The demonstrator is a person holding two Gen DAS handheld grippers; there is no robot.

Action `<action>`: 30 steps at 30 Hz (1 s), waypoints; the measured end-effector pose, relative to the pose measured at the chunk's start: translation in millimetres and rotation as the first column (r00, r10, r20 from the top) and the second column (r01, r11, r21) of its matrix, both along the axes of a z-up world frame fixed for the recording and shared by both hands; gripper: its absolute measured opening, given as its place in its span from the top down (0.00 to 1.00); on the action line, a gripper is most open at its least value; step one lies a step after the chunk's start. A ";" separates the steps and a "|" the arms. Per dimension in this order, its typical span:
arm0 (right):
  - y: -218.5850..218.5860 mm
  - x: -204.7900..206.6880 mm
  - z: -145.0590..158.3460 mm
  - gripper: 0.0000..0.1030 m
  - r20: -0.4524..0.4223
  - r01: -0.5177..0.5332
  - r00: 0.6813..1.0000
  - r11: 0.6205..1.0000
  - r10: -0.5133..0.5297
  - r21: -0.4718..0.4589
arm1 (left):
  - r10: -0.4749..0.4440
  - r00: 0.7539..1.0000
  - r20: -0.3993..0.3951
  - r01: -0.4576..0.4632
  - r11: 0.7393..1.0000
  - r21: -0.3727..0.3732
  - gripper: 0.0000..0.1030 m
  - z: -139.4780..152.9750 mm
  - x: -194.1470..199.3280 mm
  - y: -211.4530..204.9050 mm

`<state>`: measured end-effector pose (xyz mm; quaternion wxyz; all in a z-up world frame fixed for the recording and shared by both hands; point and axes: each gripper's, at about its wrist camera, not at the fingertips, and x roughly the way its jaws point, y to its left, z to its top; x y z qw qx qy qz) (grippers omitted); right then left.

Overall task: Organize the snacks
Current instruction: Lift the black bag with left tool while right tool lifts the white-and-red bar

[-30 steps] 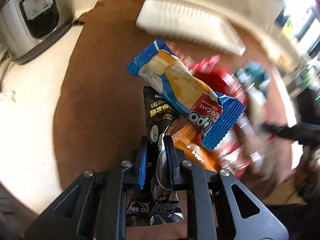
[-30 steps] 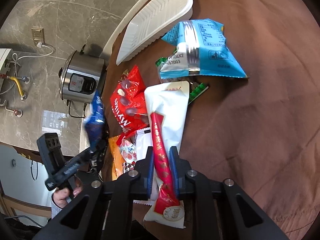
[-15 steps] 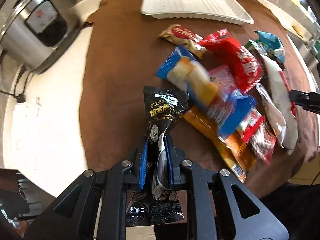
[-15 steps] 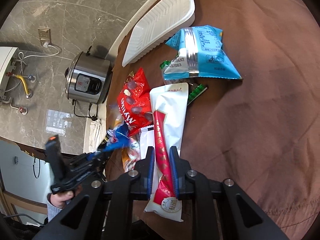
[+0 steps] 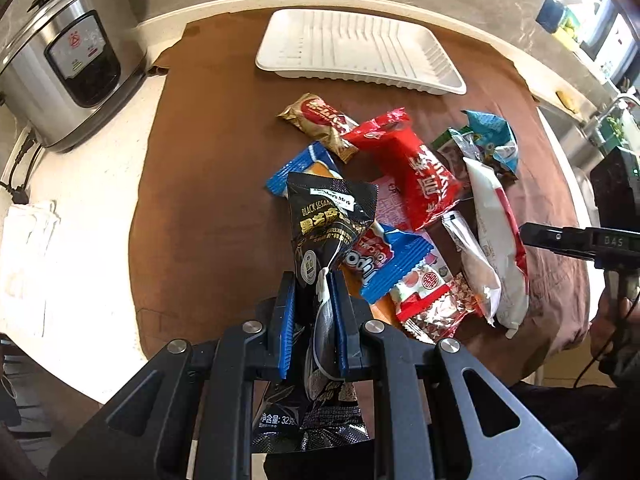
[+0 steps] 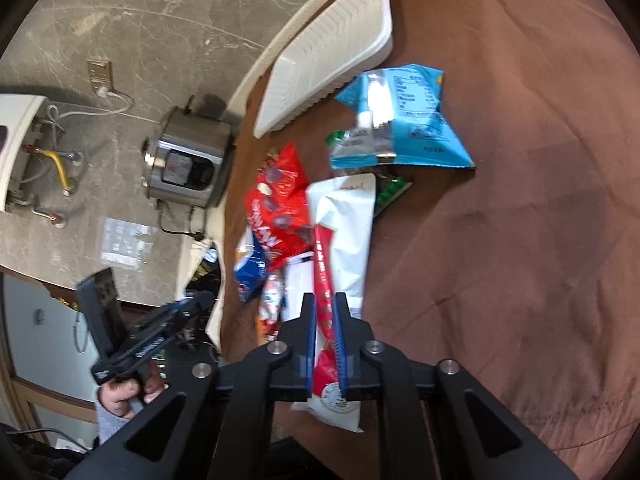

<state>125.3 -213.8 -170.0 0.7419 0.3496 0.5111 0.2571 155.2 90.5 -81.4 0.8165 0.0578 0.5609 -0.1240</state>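
Upper left: steel rice cooker (image 5: 68, 62), smooth and cylindrical. Top centre: ribbed white plastic tray (image 5: 360, 50) on the brown-clothed surface (image 5: 208, 168). Centre: heap of glossy crinkled snack packets. Lower centre: left hand-held gripper (image 5: 312, 300) clenched on a black sesame packet (image 5: 330, 220) standing above the heap. Right wrist view, lower centre: right hand-held gripper (image 6: 323, 320) clamped on a long white-and-red packet (image 6: 344, 232).

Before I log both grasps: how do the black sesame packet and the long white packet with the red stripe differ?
The black sesame packet is dark, short and lifted above the pile by the left gripper. The long white packet with the red stripe is pale, elongated and lies along the brown cloth in the right gripper. Both are clamped at one end.
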 end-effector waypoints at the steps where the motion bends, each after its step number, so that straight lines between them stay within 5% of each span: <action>1: 1.1 -1.1 2.7 0.89 0.015 -0.006 1.000 1.000 0.006 -0.016 | 0.001 1.000 0.000 -0.001 1.000 -0.003 0.85 0.4 0.1 -1.2; 6: 10.9 4.8 5.4 0.72 0.027 -0.020 0.999 0.996 0.022 -0.089 | 0.001 1.000 0.000 -0.001 1.000 -0.011 0.85 -2.5 4.6 -3.5; 11: 30.1 11.5 -7.0 0.72 -0.003 -0.068 0.998 0.982 0.068 -0.178 | 0.005 1.000 -0.003 -0.005 1.000 -0.016 0.85 -3.9 9.0 -1.7; 16: 33.8 12.7 -12.4 0.83 0.004 -0.080 0.997 0.983 0.082 -0.165 | 0.010 1.000 -0.002 -0.010 1.000 -0.028 0.85 -3.7 9.4 0.9; 30: 1.1 9.0 7.0 0.84 -0.004 -0.017 1.000 0.999 0.017 0.038 | -0.011 1.000 0.017 0.013 0.996 -0.091 0.85 12.3 22.2 -1.5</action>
